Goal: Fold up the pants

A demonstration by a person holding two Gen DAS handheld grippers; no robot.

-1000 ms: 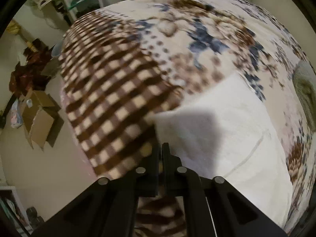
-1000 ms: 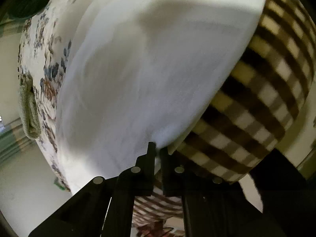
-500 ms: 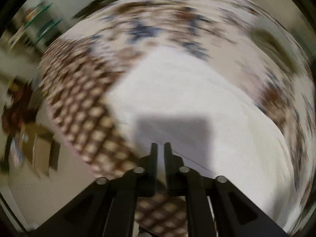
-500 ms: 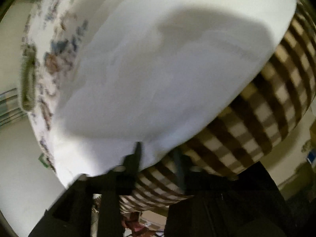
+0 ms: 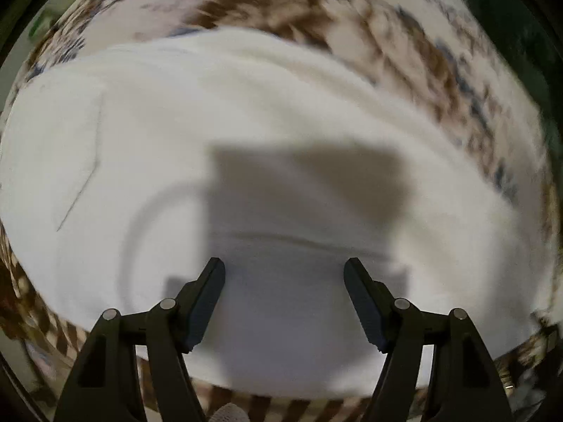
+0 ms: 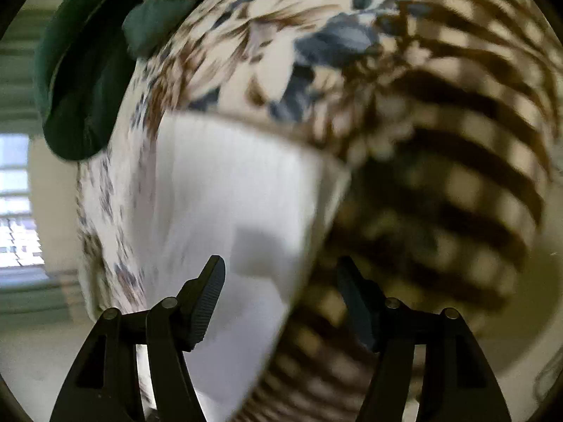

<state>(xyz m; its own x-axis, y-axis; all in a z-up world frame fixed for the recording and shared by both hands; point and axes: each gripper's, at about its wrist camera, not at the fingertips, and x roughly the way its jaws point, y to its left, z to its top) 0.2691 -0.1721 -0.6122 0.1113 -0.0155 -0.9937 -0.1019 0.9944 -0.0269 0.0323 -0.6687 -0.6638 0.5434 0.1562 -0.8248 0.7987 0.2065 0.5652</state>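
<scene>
Lying folded on the bedspread [image 5: 404, 35], the pants [image 5: 246, 123] look nearly done; left gripper [image 5: 284, 274] and right gripper [image 6: 279, 274] hang spread and empty.

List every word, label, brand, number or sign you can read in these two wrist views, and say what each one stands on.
None can be read. The white pants, the floral bedspread, the brown checked blanket and both grippers, left and right, show no print; the views are motion-blurred.
</scene>
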